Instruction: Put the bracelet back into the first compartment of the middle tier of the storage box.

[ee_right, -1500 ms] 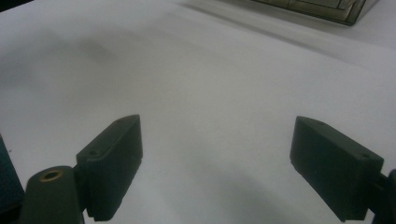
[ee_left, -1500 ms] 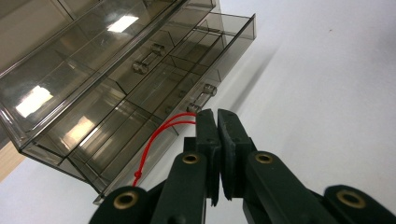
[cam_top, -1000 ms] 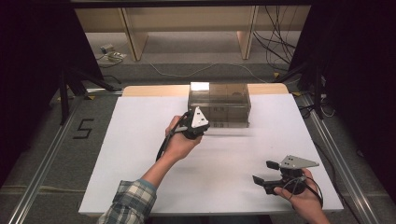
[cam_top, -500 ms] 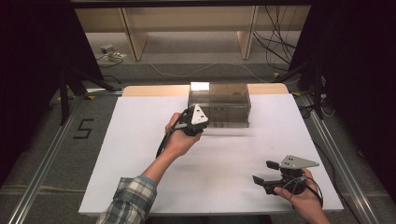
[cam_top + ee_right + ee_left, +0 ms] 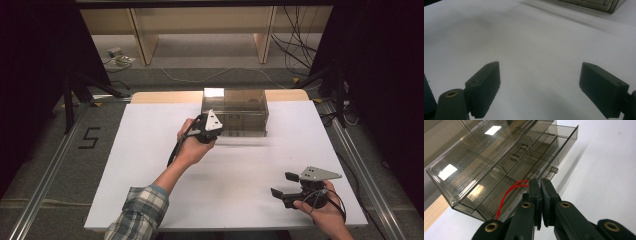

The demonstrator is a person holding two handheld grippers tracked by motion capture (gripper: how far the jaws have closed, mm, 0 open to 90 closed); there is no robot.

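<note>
A smoky clear plastic drawer unit [image 5: 235, 107] stands at the far middle of the white table [image 5: 150, 150]. Its small drawers have clear knobs [image 5: 553, 169], and a red string [image 5: 509, 192] lies inside a lower drawer. My left gripper [image 5: 216, 131] is at the unit's front left. In the left gripper view its jaws are pressed together, and the left gripper [image 5: 540, 182] has its tips against that lower drawer's front. Whatever sits right behind the tips is hidden. My right gripper [image 5: 282, 185] rests near the front right corner, and the right gripper [image 5: 539, 87] is open over bare table.
The table's wooden far edge [image 5: 165, 96] runs behind the drawer unit. Beyond it are a shelf frame [image 5: 200, 30] and loose cables [image 5: 295, 55] on the floor. A "5" mark [image 5: 90, 138] sits on the grey floor at the left.
My left hand and gripper have crept a little toward the drawer unit, and the protruding lower drawer front has slid inward. The right gripper has stayed still.
</note>
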